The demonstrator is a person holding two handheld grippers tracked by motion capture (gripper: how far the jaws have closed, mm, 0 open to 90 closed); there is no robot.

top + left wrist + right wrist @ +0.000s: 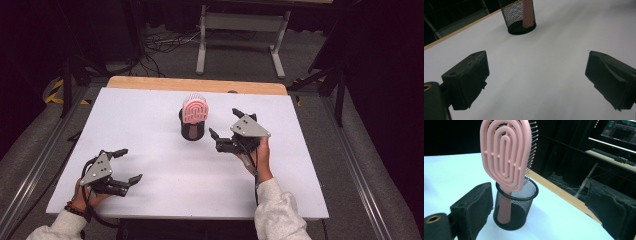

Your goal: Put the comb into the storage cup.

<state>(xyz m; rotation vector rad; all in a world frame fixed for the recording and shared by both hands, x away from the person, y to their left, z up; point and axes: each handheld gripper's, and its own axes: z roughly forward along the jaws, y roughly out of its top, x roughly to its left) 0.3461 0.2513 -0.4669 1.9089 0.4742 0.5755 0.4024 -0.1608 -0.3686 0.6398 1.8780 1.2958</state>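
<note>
A pink plastic hairbrush with a looped, vented oval head (505, 157) stands handle-down in a black wire-mesh cylindrical cup (515, 206) on the white worktop (150, 150), at about twelve o'clock from the worktop's middle, toward the far edge. The brush leans against the cup's rim, its head well clear above it and its bristles facing away from the right tool's camera.

The right tool (227, 125) sits just beside the cup at its three o'clock, jaws spread wide and holding nothing; in the right gripper view the cup and brush lie between the two black jaws without touching either. The left tool (122, 165) rests near the worktop's seven o'clock corner, well apart from the cup, jaws likewise spread and empty.

The brush looks light and stiff, though its smooth plastic could slip in a weak pinch. The flat head, taken across its two faces just above the rim, seems the best hold; the bristle side would give under pressure. The mesh cup also looks light and may tip or lift along with the brush, so steadying it with the other tool would be prudent.
</note>
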